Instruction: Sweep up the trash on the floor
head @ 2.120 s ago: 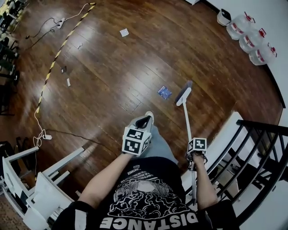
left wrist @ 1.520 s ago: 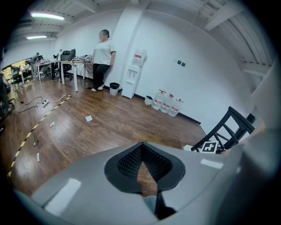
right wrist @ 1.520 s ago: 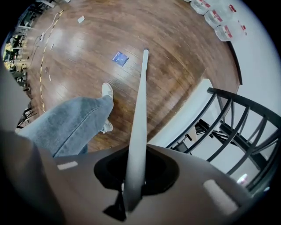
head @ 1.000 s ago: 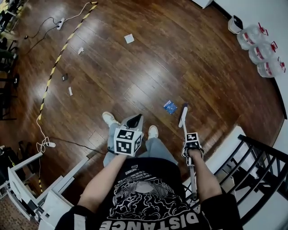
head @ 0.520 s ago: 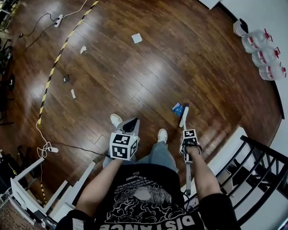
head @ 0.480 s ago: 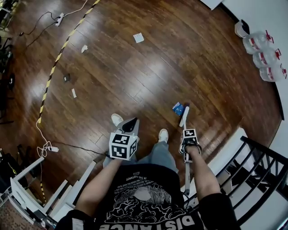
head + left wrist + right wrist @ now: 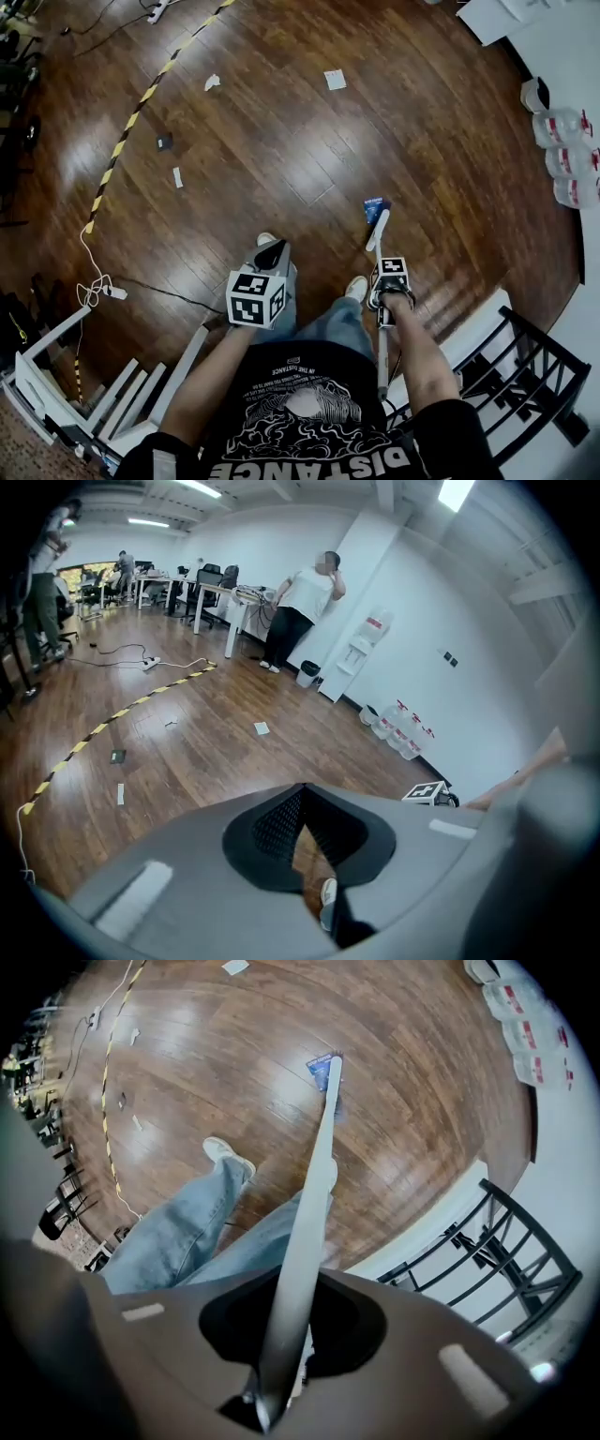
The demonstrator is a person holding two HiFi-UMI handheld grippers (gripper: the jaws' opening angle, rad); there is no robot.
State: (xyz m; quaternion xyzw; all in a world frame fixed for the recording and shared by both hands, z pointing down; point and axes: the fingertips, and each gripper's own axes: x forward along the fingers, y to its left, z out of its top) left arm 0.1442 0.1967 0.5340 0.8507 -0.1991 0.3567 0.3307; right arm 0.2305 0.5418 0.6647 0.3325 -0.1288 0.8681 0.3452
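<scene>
My right gripper (image 7: 382, 279) is shut on the long white handle of a broom (image 7: 377, 242), which slants down to the wooden floor ahead. The broom's head rests against a blue wrapper (image 7: 376, 207). In the right gripper view the broom handle (image 7: 314, 1185) runs from the gripper (image 7: 286, 1335) out to the blue wrapper (image 7: 319, 1065). My left gripper (image 7: 271, 255) hangs over the person's left leg, shut with nothing in it (image 7: 301, 799). More litter lies farther out: a white paper square (image 7: 335, 80), a crumpled scrap (image 7: 213, 82), a white strip (image 7: 177, 177) and a small dark square (image 7: 165, 142).
Yellow-black tape (image 7: 131, 127) crosses the floor at left, beside a cable with a plug block (image 7: 105, 291). Water jugs (image 7: 567, 159) line the right wall. A black railing (image 7: 525, 375) stands at lower right and a white rack (image 7: 94, 394) at lower left. A person (image 7: 300, 602) stands far off.
The person has stepped forward. The broom head, earlier to the right of the blue wrapper, now lies against it, and the far litter sits nearer in view.
</scene>
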